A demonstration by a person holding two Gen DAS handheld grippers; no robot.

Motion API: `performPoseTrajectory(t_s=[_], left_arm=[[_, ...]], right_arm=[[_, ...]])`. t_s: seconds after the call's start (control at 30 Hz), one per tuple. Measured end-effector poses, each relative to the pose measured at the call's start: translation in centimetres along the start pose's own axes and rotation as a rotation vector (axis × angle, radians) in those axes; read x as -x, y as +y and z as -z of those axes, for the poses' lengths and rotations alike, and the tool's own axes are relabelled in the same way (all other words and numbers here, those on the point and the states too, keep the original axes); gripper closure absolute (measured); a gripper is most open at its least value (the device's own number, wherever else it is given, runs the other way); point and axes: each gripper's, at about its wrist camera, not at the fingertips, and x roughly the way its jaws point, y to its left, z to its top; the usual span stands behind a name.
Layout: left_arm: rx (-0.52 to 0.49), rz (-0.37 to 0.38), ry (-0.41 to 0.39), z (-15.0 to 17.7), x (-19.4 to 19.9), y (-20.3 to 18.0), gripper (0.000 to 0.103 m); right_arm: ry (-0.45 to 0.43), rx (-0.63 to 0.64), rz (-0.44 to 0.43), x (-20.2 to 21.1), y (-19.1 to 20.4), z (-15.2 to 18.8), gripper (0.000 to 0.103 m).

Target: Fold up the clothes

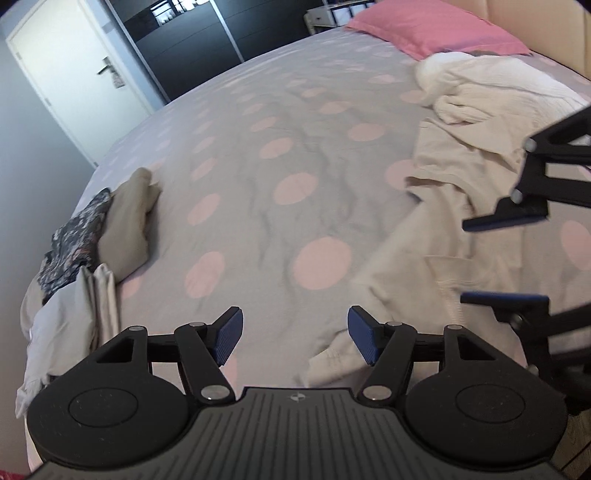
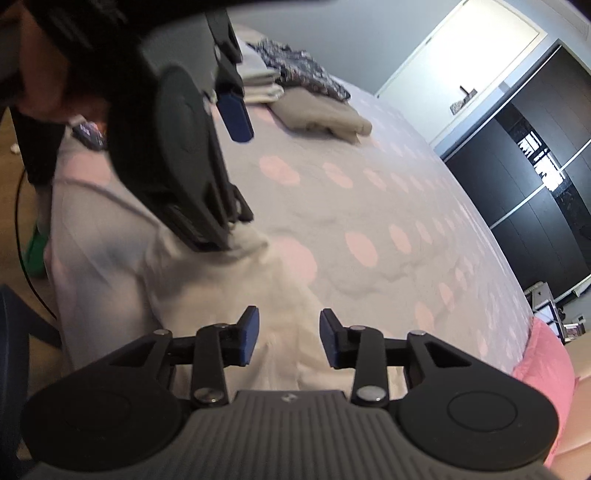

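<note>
no writing you can read anywhere, only a small round emblem on each tool body. your left tool [image 1: 295,338] is spread wide and holds nothing, hovering over the bed [image 1: 280,155] with a cream garment [image 1: 436,236] just beside its right finger. your right tool [image 2: 289,338] is open too, empty, above that same cream cloth. folded clothes [image 1: 92,236] sit at the bed's far edge. pink pillow [image 1: 436,26], white door [image 1: 74,74], dark wardrobe [image 1: 207,33] behind.
</note>
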Motion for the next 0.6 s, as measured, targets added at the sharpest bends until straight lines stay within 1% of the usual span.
performPoseTrajectory(t_s=[0.07,0.13,0.23,0.37,0.43,0.5,0.57,0.6], left_arm=[[-0.024,0.025,-0.008,-0.3,0.2,-1.0,0.042],[-0.042,0.04,0.006,-0.3,-0.2,-1.6,0.042],[-0.056,0.087,0.052,0.0,-1.6,-2.3,0.038],[-0.054,0.16,0.128,0.9,-3.8,-3.3,0.037],[-0.066,0.174,0.143,1.3,-4.4,-3.7,0.037],[-0.079,0.189,0.158,1.6,-5.1,-4.2,0.033],[-0.088,0.204,0.162,1.8,-5.4,-4.4,0.033],[-0.087,0.213,0.161,1.9,-5.6,-4.4,0.034]], right_arm=[[0.031,0.007,-0.006,-0.7,0.0,0.7,0.061],[0.054,0.017,-0.013,-1.3,0.2,1.4,0.061],[0.084,0.027,-0.036,-2.4,0.6,2.4,0.06],[0.146,0.054,-0.073,-4.0,1.4,3.8,0.06],[0.164,0.078,-0.064,-4.9,2.1,4.3,0.061],[0.165,0.099,-0.043,-5.7,2.7,4.4,0.063],[0.172,0.12,-0.047,-6.6,3.3,4.3,0.069],[0.177,0.135,-0.06,-7.0,3.6,4.2,0.08]])
